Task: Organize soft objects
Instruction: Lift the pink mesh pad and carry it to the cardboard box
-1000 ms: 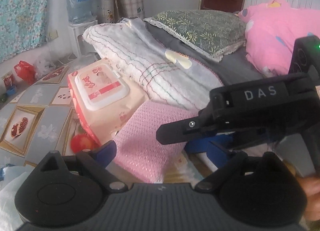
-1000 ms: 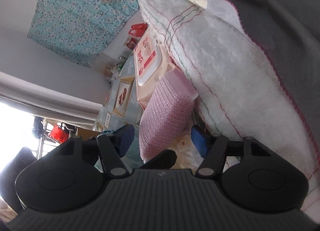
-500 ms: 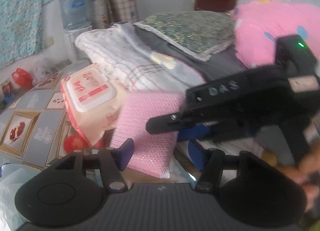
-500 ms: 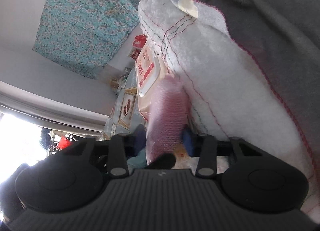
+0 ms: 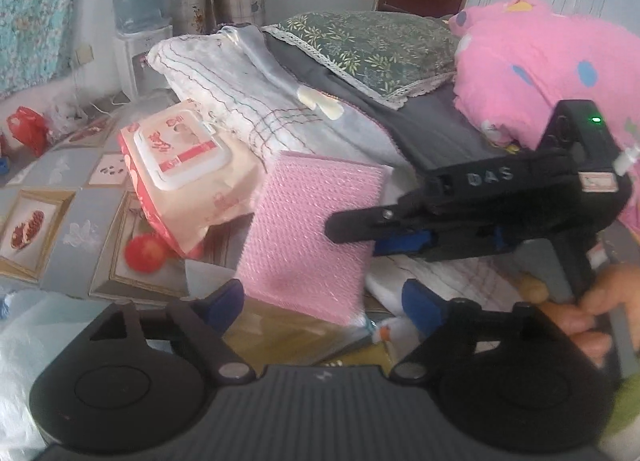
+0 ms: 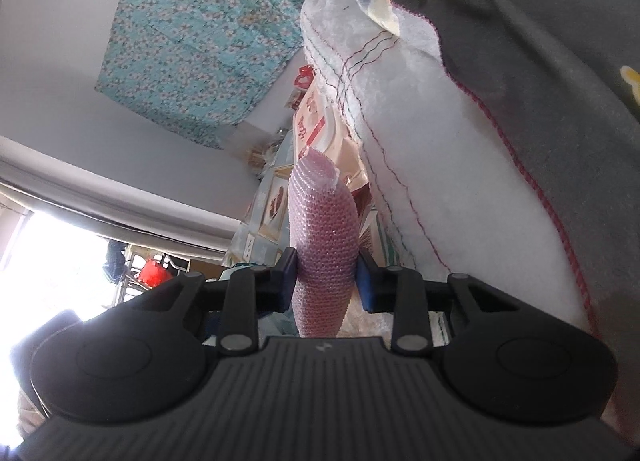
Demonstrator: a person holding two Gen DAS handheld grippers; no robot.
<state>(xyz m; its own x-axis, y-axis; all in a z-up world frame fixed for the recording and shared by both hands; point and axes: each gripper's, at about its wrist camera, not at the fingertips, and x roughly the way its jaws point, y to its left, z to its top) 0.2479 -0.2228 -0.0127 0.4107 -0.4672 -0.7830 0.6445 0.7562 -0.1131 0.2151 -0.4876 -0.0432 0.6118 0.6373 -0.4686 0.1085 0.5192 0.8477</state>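
A pink bubble-wrap pad (image 5: 312, 233) hangs tilted in front of the folded white blanket (image 5: 240, 93). My right gripper (image 5: 360, 237) comes in from the right and is shut on the pad's right edge. In the right wrist view the pad (image 6: 324, 229) stands edge-on, squeezed between the blue pads of the right gripper (image 6: 326, 281). My left gripper (image 5: 322, 301) sits just below the pad's lower edge. Its jaws are opening, and its blue fingertips (image 5: 224, 301) stand wide without pressing on the pad.
A pack of wet wipes (image 5: 180, 165) lies left of the pad, with a red ball (image 5: 144, 253) under it. Behind are a green pillow (image 5: 368, 45), grey cloth (image 5: 432, 129) and a pink plush quilt (image 5: 540, 69). A hand (image 5: 592, 313) holds the right gripper's handle.
The right gripper has shut on the pink pad and raised it off the surface. The left gripper narrowed around the pad, then spread wide again.
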